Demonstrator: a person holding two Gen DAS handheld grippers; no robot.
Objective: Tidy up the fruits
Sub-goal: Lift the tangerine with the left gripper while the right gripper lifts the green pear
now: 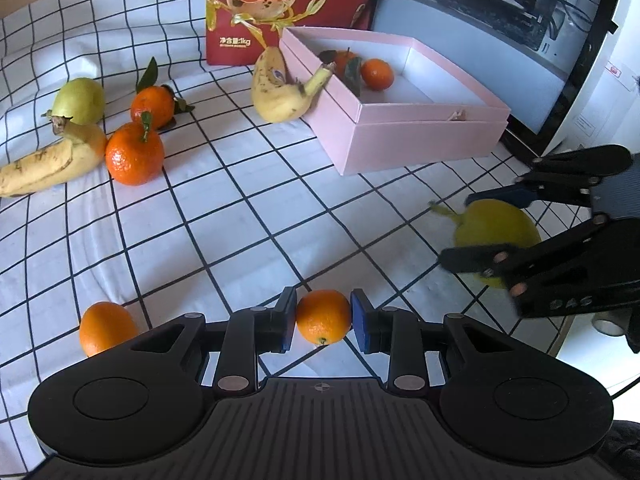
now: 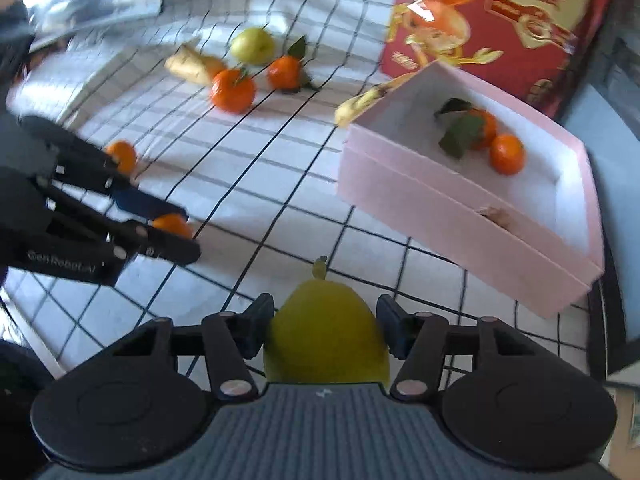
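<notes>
Both grippers (image 1: 323, 317) (image 2: 326, 328) angled downward, gripping fruit.

Both grippers (image 1: 323, 320) (image 2: 326, 330) clamped, angled downward

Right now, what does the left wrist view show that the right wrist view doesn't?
Left wrist only: the left gripper with its jaws pressed on a small orange, and all of the banana leaning against the pink box.
Right wrist only: the right gripper with its jaws around a yellow pear.
Both: two tangerines in the box, and loose fruit on the checked cloth.
</notes>
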